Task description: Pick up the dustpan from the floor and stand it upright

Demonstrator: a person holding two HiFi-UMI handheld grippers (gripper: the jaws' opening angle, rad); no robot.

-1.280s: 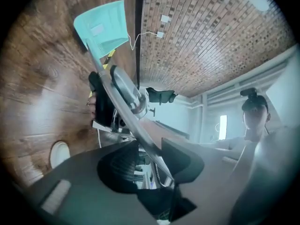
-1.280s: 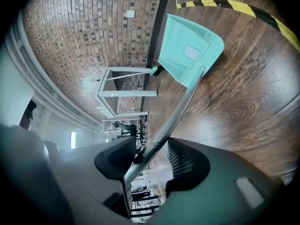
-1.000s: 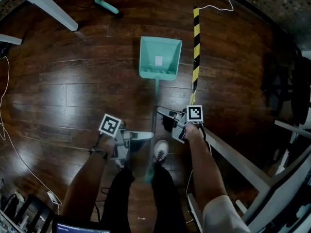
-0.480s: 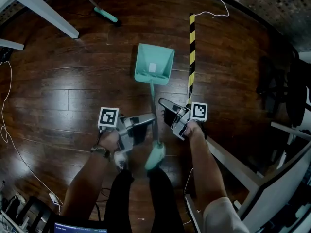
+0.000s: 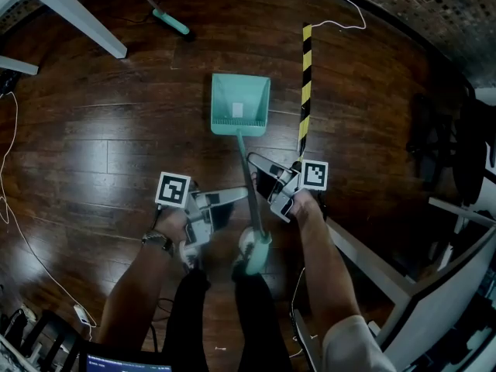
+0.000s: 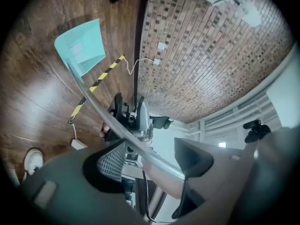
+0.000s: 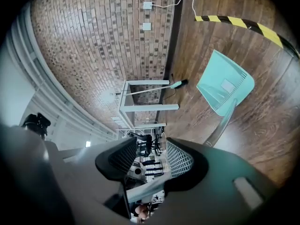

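Right tongs clamped on handle of dustpan. Left tongs just opened wide, handle loose between. Likely light, stiff, slick plastic; best held mid-handle.

No legible text or labels

dustpan: smooth matt plastic
floor: dark wood boards, glossy
wall, 12 o'clock: rough matt brick

Dim head view, pale glare on the wooden floor; both gripper views bend fisheye-like, corners black.
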